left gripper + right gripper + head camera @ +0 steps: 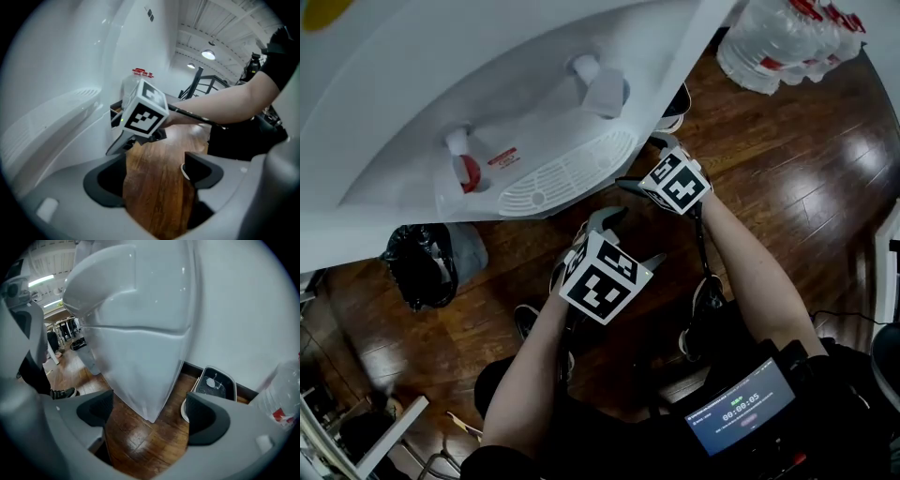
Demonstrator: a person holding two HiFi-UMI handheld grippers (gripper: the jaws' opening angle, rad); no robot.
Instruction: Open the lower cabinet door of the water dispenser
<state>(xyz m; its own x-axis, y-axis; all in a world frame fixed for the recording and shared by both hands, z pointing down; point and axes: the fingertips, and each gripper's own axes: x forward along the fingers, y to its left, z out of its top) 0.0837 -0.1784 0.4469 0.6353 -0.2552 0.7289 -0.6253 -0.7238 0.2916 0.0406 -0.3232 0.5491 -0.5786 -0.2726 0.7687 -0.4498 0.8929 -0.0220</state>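
Observation:
The white water dispenser (pixel 487 84) is below me, with its red tap (pixel 467 169), a second white tap and the slotted drip tray (pixel 567 173); the lower cabinet is hidden beneath that shelf. The right gripper view faces the cabinet's white lower body (pixel 140 357) and its bottom corner above the floor. My right gripper (pixel 643 164) (pixel 147 411) is open and empty, close to that corner. My left gripper (pixel 628 239) (pixel 154 171) is open too, with only wooden floor between its jaws; the dispenser's side (pixel 51 108) is at its left and the right gripper's marker cube (pixel 145 115) is ahead.
A pack of water bottles (pixel 787 37) lies on the wooden floor at the back right. A black bag (pixel 422 262) sits left of the dispenser. A small black-and-white container (pixel 213 383) stands by the wall behind the cabinet. My shoes (pixel 708 291) are near the dispenser's foot.

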